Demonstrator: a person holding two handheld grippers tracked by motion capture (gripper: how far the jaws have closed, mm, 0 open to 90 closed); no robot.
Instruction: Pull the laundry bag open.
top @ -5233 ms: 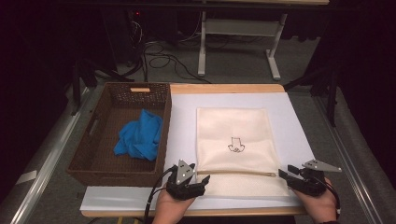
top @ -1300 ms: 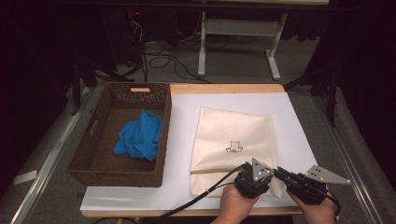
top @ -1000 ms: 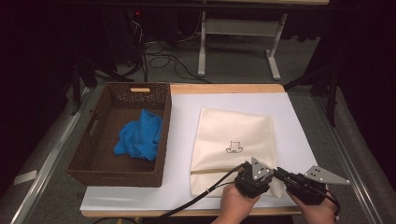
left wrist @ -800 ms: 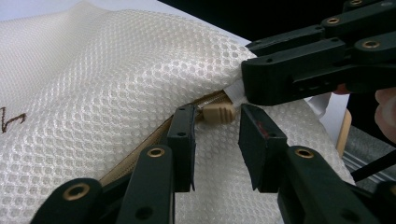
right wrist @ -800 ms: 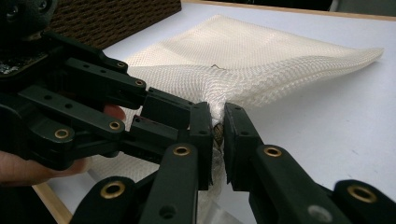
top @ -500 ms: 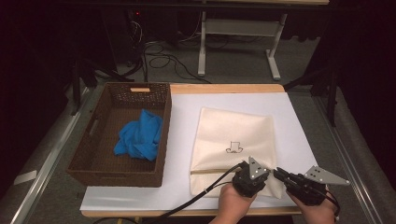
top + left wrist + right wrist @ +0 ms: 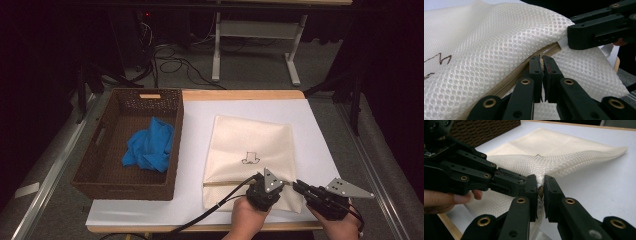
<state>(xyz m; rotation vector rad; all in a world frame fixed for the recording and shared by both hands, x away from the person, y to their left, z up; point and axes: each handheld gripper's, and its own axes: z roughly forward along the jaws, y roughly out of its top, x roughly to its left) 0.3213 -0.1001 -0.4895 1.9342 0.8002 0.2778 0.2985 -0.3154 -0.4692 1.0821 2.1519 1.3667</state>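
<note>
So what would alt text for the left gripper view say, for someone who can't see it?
Two black jaws of the left tool pinch a small zipper pull on a cream mesh bag. The right tool grips the bag's edge just beyond, at upper right.

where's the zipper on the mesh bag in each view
High view: the zipper runs across the bag's near end, left of the left tongs.
Left gripper view: tan line at centre, running into the tongs.
Right gripper view: a bit between the right tongs.
Shared landmark: the bag's dark print.
</note>
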